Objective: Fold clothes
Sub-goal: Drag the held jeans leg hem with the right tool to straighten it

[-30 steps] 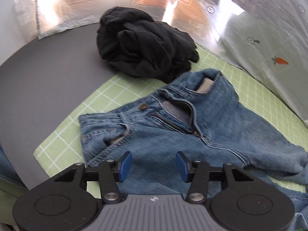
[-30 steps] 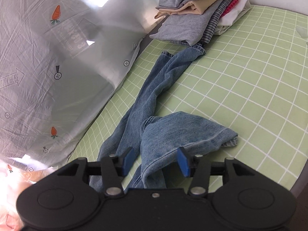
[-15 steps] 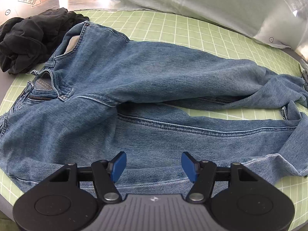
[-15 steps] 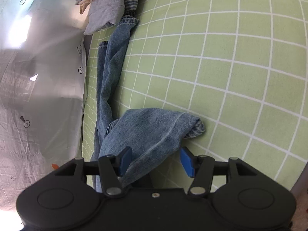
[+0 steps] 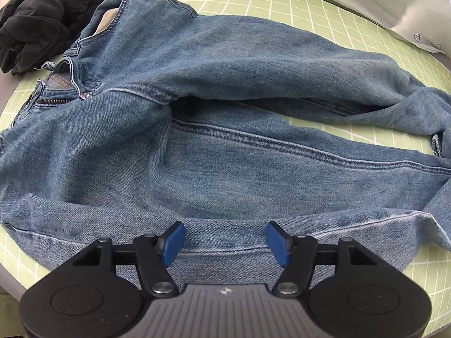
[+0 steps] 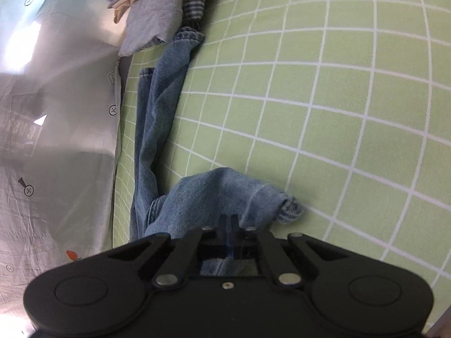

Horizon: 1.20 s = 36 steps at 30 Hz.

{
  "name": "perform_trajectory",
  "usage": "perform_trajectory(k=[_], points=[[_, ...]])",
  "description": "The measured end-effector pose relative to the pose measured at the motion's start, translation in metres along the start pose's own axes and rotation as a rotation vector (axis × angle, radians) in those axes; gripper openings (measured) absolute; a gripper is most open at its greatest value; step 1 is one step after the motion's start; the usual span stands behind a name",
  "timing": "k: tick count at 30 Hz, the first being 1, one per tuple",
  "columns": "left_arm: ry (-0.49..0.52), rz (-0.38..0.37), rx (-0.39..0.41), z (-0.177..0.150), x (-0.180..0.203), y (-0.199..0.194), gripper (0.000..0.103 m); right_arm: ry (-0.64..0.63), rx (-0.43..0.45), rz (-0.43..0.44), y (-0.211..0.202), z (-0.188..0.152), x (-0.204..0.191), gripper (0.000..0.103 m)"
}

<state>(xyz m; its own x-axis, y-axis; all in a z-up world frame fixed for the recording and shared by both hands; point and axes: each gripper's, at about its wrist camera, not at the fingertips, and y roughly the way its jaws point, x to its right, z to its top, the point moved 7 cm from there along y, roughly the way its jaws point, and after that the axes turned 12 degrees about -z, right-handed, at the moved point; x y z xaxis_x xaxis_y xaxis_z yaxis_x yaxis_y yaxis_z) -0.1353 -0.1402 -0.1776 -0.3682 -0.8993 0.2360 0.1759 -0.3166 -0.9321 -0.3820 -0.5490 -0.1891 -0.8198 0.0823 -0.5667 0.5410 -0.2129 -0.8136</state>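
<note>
Jeans (image 5: 225, 146) spread on green mat (image 6: 310, 84), left gripper (image 5: 225, 239) spread above near leg seam, right gripper (image 6: 229, 225) pinching folded leg end.

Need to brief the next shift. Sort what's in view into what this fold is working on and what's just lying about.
In the job:
- jeans, spread on the green checked mat
- right gripper, shut on a jeans leg end
- left gripper, open over the near edge of the jeans

Lying about:
- crumpled black garment
- pile of folded clothes
- silver printed sheet
</note>
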Motion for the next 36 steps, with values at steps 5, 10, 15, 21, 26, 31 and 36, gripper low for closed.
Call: perform_trajectory(k=[5,10,15,21,26,31,36], points=[[0.011,0.018,0.003,-0.008,0.001,0.002,0.066,-0.175,0.196,0.08,-0.057,0.036,-0.044,0.0],[0.008,0.054,-0.006,-0.008,0.006,0.004,0.067,-0.151,0.085,-0.002,-0.046,0.04,-0.033,0.037],[-0.005,0.041,-0.015,-0.014,0.003,0.001,0.068,0.091,-0.145,-0.008,0.002,0.0,0.018,0.037],[0.016,0.035,-0.047,-0.024,0.003,-0.004,0.076,0.257,-0.271,0.034,0.031,-0.024,0.031,0.05],[0.025,0.04,-0.092,-0.041,0.004,0.001,0.08,0.343,-0.32,0.133,0.046,-0.034,0.02,0.064],[0.0,0.015,-0.082,-0.041,0.001,-0.008,0.08,0.278,-0.225,0.173,0.035,-0.029,0.006,0.011],[-0.095,-0.015,0.02,-0.027,-0.012,-0.026,0.08,-0.08,0.051,0.225,-0.034,0.002,-0.044,0.006]])
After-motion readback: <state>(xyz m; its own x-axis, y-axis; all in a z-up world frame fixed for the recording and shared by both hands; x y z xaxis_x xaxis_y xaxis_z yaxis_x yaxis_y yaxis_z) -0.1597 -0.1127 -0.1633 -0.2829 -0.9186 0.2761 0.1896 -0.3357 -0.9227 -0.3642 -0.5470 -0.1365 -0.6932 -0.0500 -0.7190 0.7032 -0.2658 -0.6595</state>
